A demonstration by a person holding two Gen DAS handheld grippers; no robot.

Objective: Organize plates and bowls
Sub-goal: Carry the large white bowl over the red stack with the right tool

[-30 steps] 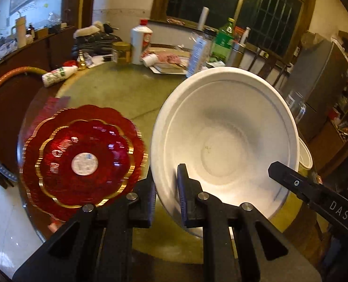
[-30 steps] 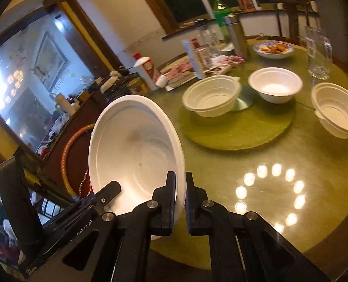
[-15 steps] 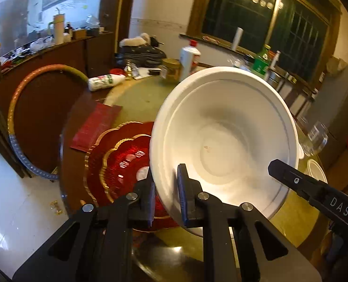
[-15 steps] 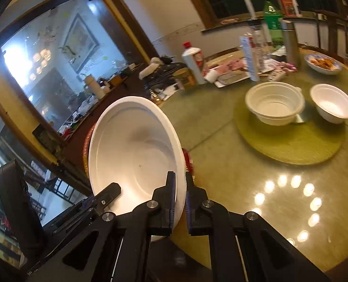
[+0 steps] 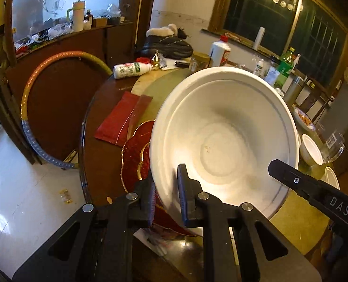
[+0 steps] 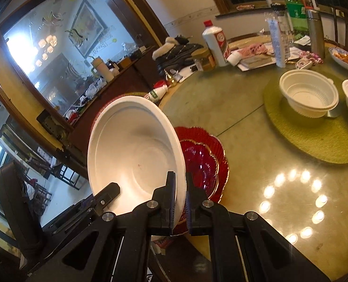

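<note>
Both hand-held grippers clamp opposite rims of one large white bowl (image 5: 223, 141), held tilted above the red scalloped plate (image 6: 204, 162) at the surface (image 6: 256, 176) edge: the left hand-held gripper (image 5: 165, 199) and the right hand-held gripper (image 6: 179, 202) each pinch the thin rim tight. Only the right wrist view shows the green round mat (image 6: 315, 138) carrying a ribbed white bowl (image 6: 309, 94); only the left wrist view shows a hoop (image 5: 33, 108) beside the surface and the white floor (image 5: 21, 199).
</note>
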